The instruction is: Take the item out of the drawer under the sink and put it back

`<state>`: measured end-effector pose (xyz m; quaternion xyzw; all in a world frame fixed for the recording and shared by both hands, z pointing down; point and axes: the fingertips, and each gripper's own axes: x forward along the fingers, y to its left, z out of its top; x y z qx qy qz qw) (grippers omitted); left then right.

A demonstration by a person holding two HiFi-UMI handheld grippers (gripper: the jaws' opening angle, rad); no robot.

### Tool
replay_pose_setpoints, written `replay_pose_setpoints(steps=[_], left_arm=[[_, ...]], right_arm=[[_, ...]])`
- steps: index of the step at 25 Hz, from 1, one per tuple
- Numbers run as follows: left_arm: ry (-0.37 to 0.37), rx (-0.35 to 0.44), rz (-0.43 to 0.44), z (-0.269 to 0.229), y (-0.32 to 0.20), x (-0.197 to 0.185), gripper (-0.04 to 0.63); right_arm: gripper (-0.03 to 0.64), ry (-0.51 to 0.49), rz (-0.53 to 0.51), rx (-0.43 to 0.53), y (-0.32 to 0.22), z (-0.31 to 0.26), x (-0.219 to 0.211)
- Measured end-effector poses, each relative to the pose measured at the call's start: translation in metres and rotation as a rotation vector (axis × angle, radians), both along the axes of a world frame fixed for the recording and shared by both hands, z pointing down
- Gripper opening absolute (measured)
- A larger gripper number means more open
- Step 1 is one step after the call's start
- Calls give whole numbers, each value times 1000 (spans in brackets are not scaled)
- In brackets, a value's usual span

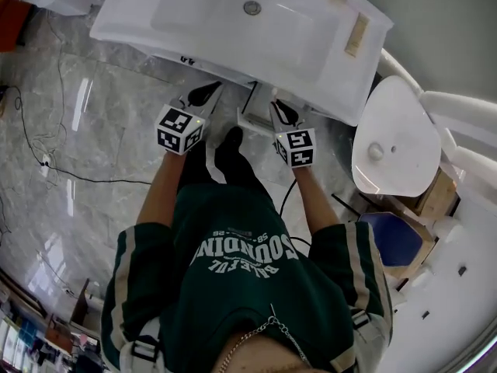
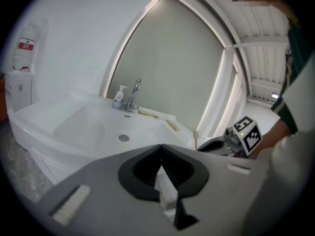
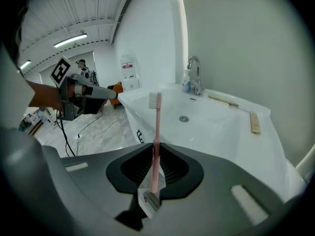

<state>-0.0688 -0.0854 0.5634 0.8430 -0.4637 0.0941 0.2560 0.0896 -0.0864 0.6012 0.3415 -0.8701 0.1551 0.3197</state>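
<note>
1. Marble floor (image 1: 93, 130), white sink (image 1: 194, 14) ahead; the drawer (image 1: 255, 109) under its front edge looks pulled out.
2. Left gripper (image 2: 161, 147) closed on nothing.
3. Right gripper (image 3: 155, 146) pinches the pink toothbrush (image 3: 157, 122), which stands upright with bristles above the jaws.
4. We judge the toothbrush is out; next we lower it into the drawer and release.

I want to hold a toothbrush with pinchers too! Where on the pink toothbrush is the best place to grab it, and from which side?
Grab the pink toothbrush low on its thin, straight handle, coming from the handle end. The right gripper does that: its jaws pinch the handle from both sides. That probably works best because the bristle head stands up top, untouched.
</note>
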Motion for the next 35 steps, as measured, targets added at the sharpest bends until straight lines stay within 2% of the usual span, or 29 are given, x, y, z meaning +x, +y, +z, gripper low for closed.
replay_pose_setpoints(steps=[6,11,18,24,35], left_arm=[[-18,-47,0,38,12,8,50],[-6,-60,-11,57,16,12,49],[-4,-80,-22,82,20,18,49],[3,-92,-43,100,30,14,49],[10,-173,-70,140,70,4,51]], right_arm=[[49,102,-93,-77,21,75,4],[49,168,-119,-154,25,131,13],[49,251,-92,-255,14,205,35],[49,337,-24,-355,10,261,50],[49,421,9,-419,-2,317,53]])
